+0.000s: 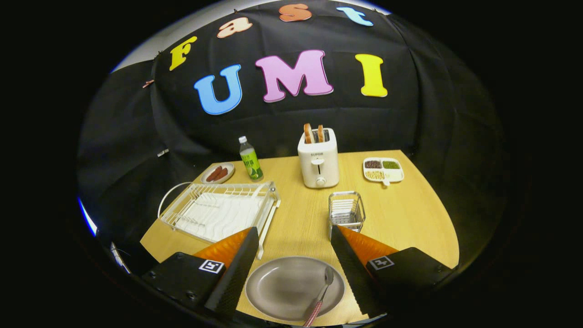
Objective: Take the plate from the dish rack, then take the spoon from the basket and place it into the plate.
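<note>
Spoon [322, 291] lying in plate [291, 287], tongs [294, 238] spread wide above it, holding nothing

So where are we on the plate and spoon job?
Looks finished: the round grey plate lies on the wooden table, and the checked-handle metal spoon rests on it. The hand-held gripper is open, holding nothing. Nothing appears left.
</note>
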